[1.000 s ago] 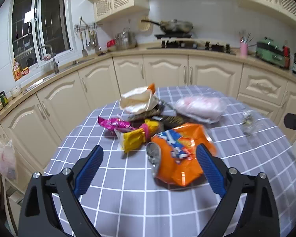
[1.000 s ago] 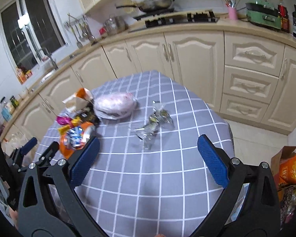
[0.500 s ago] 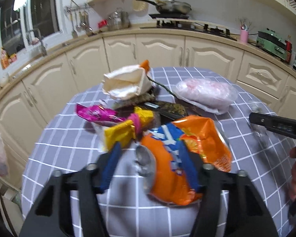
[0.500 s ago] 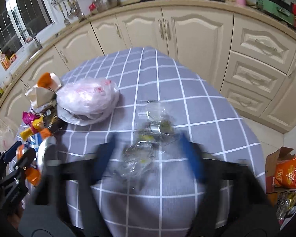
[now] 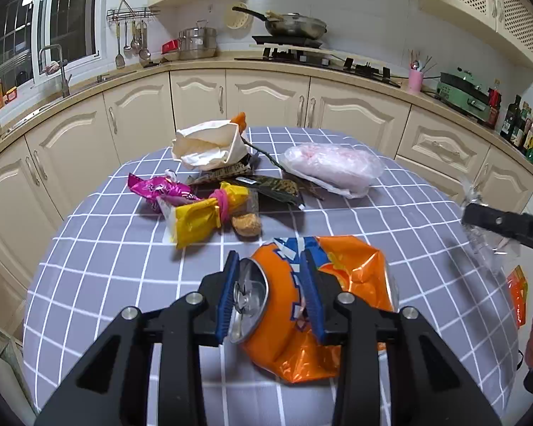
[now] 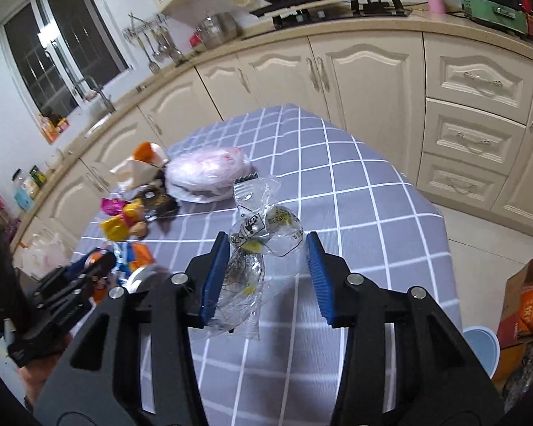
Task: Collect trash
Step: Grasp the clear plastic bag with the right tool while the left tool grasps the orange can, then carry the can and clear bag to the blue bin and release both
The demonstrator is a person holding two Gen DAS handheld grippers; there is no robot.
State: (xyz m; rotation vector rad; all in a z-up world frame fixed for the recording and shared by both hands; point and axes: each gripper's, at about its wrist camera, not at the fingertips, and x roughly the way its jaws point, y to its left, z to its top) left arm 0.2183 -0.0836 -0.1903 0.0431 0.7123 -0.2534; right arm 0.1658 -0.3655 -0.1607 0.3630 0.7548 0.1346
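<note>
My left gripper (image 5: 270, 294) is shut on a crushed orange soda can (image 5: 266, 294) lying on an orange wrapper (image 5: 348, 277) on the checked tablecloth (image 5: 124, 248). My right gripper (image 6: 266, 273) is shut on a crumpled clear plastic wrapper (image 6: 263, 234) and holds it above the table; it also shows at the right edge of the left wrist view (image 5: 486, 238). More trash lies behind: a yellow wrapper (image 5: 202, 216), a pink wrapper (image 5: 156, 191), a white paper bag (image 5: 209, 145) and a clear plastic bag (image 5: 334, 167).
Cream kitchen cabinets (image 5: 266, 103) curve around behind the table. On the floor at the right stand a cardboard box with orange packets (image 6: 529, 301) and a pale blue bin (image 6: 479, 348). A white plastic bag (image 6: 42, 252) hangs at the table's left.
Both grippers have closed: the left one on the orange can, the right one on the clear wrapper, which is now lifted off the table.
</note>
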